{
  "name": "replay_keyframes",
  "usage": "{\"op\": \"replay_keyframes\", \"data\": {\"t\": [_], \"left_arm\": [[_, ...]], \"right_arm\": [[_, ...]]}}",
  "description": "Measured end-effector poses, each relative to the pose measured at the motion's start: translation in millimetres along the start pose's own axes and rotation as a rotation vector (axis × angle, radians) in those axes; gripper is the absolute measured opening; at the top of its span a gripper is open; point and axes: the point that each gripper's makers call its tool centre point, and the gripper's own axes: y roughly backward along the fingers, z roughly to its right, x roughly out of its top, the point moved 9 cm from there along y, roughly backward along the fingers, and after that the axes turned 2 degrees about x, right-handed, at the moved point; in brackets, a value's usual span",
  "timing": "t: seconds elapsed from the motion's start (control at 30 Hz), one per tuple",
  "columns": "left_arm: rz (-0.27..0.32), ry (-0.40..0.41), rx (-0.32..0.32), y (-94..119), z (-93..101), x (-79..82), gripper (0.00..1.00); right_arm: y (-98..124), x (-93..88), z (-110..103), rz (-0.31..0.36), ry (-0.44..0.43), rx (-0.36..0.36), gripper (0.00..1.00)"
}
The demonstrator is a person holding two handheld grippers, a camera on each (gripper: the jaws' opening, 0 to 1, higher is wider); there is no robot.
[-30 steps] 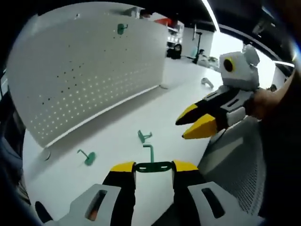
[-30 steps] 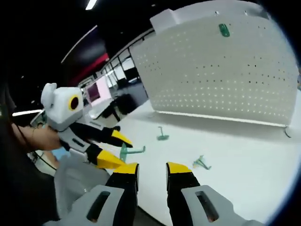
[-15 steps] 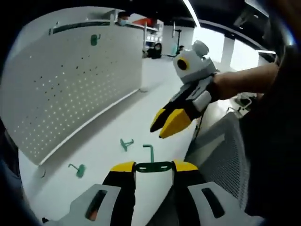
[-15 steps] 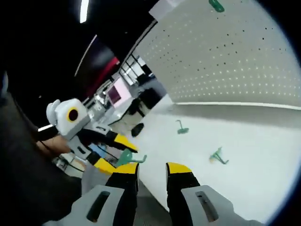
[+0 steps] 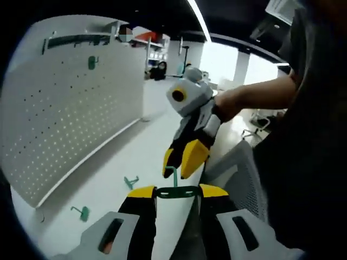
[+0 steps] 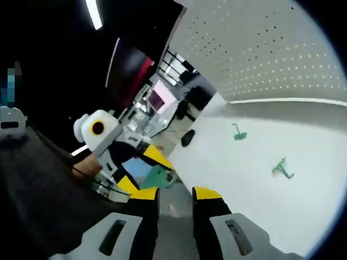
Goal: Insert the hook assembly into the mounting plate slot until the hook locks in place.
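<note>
The left gripper (image 5: 177,192) is clamped on the green hook (image 5: 174,188); the right gripper (image 5: 183,161), fingers apart, reaches for its stem. Next: close on it.

The upright stem of the green hook (image 5: 174,190) is mostly hidden behind the right gripper (image 5: 181,162), whose tips sit right in front of it, so I can't tell if they're touching. In the right gripper view, the hook (image 6: 158,177) is a blurry green patch, partly covered by the left gripper (image 6: 142,172). The white pegboard (image 5: 65,114) is cut off at the left edge, and the little green piece (image 5: 93,62) hanging on it is too small to make out.
</note>
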Motion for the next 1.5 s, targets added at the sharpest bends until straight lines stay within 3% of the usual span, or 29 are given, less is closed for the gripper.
{"op": "replay_keyframes", "data": {"t": [0.13, 0.23, 0.5, 0.6, 0.83, 1.0, 1.1, 1.2, 1.3, 1.33, 1.43, 1.5], "left_arm": [[0.012, -0.002, -0.045, 1.4, 0.9, 4.7, 0.30], [0.017, -0.069, -0.062, -0.2, 5.2, 9.5, 0.30], [0.058, -0.101, -0.131, -3.2, 14.8, 18.4, 0.30], [0.053, -0.121, -0.135, -3.4, 15.0, 18.7, 0.30], [0.050, -0.132, -0.153, -3.6, 14.9, 20.2, 0.30], [0.033, -0.154, -0.155, -4.3, 14.8, 21.5, 0.30], [0.026, -0.164, -0.140, -6.2, 14.0, 21.6, 0.30], [0.023, -0.169, -0.113, -7.9, 10.6, 20.8, 0.31], [0.016, -0.113, -0.093, -5.7, 7.4, 23.3, 0.34], [0.050, -0.071, -0.051, -4.7, 3.2, 26.6, 0.37], [0.049, 0.067, -0.005, -3.2, -6.7, 26.9, 0.57], [0.061, 0.099, 0.036, -2.3, -15.1, 27.0, 0.63]], "right_arm": [[0.7, 5.2, -3.0, 0.018, -0.034, 0.049, 0.18], [0.6, 5.2, -9.2, 0.020, -0.095, 0.116, 0.15], [1.3, -4.2, -11.0, -0.038, -0.154, 0.161, 0.11], [0.9, -8.4, -14.5, -0.062, -0.216, 0.204, 0.05], [0.0, -9.0, -16.8, -0.037, -0.274, 0.237, 0.02], [0.0, -9.2, -16.6, -0.040, -0.254, 0.226, 0.01], [0.2, -7.8, -13.4, -0.038, -0.290, 0.210, 0.01], [-0.1, -5.0, -13.5, -0.027, -0.242, 0.176, 0.01], [-0.4, -0.1, -13.8, -0.038, -0.140, 0.118, 0.00], [-0.9, 1.7, -16.3, -0.042, -0.126, 0.108, 0.00], [-1.3, 13.7, -20.2, 0.016, -0.050, 0.051, 0.00], [0.3, 20.0, -20.3, 0.048, -0.024, 0.006, 0.00]]}}
